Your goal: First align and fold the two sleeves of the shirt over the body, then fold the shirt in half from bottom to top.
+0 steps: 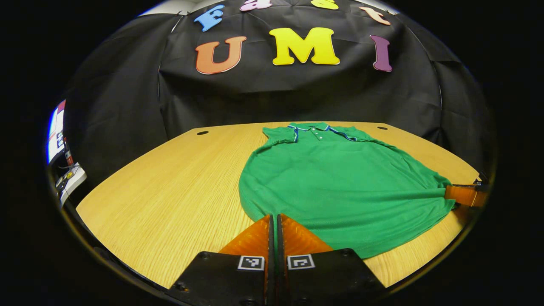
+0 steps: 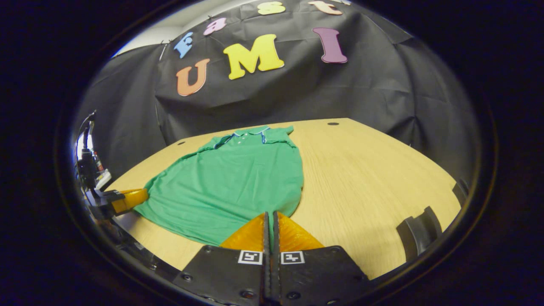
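The green shirt (image 1: 340,182) lies flat on the wooden tabletop (image 1: 170,191), collar toward the booth wall, both sleeves already folded over the body. My left tool (image 1: 274,219) is pressed together, pinching the bottom hem at its left corner. My right tool (image 2: 269,216) is also closed on the hem, at the right corner. In the left gripper view, I see the right tool at the shirt's far corner.

So the green polo shirt (image 2: 231,180) lies flat on the wooden table (image 2: 365,178), collar toward the back wall. The right gripper (image 2: 269,219) pinches its bottom hem, fingers closed together. The left gripper (image 2: 134,197) grabs the hem's far corner.
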`<state>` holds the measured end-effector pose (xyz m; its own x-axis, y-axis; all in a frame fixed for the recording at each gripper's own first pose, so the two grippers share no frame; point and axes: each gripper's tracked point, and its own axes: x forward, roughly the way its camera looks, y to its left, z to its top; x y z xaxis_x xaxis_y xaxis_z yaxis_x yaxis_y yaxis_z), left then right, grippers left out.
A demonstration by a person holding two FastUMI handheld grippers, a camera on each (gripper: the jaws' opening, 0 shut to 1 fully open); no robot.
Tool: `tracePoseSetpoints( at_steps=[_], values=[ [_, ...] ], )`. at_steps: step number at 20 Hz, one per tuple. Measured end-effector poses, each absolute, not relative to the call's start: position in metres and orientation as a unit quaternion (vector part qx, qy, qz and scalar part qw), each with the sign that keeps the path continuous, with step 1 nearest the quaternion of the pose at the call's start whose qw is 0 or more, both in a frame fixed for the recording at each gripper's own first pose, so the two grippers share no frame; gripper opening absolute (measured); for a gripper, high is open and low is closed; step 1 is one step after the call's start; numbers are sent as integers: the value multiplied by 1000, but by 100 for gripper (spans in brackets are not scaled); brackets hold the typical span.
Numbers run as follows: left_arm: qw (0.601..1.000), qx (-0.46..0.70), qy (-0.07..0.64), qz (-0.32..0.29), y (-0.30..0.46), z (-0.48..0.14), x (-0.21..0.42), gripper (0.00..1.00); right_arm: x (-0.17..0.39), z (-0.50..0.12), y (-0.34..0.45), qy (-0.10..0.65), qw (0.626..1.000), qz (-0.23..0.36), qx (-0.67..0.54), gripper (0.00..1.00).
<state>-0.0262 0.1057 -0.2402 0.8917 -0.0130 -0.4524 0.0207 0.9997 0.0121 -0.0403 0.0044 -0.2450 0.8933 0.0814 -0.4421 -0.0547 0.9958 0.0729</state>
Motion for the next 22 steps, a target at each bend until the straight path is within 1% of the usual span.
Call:
tracePoseSetpoints(
  at_steps=[1, 5, 11, 17, 22],
  values=[
    [972, 6, 234, -9, 105, -240, -27, 7, -42, -242, 4, 224, 974, 37, 26, 0],
    [974, -5, 224, -12, 108, -224, -29, 7, -45, -227, 6, 211, 977, 42, 10, 0],
    [984, 16, 175, -17, 107, -177, -23, 7, -38, -194, 16, 197, 979, 53, 4, 0],
    [988, -1, 156, -13, 115, -153, 5, 7, -8, -163, 14, 184, 982, 47, 7, 0],
    [989, 1, 150, -8, 119, -133, 43, 7, 33, -139, 8, 162, 986, 41, 5, 0]
  ],
)
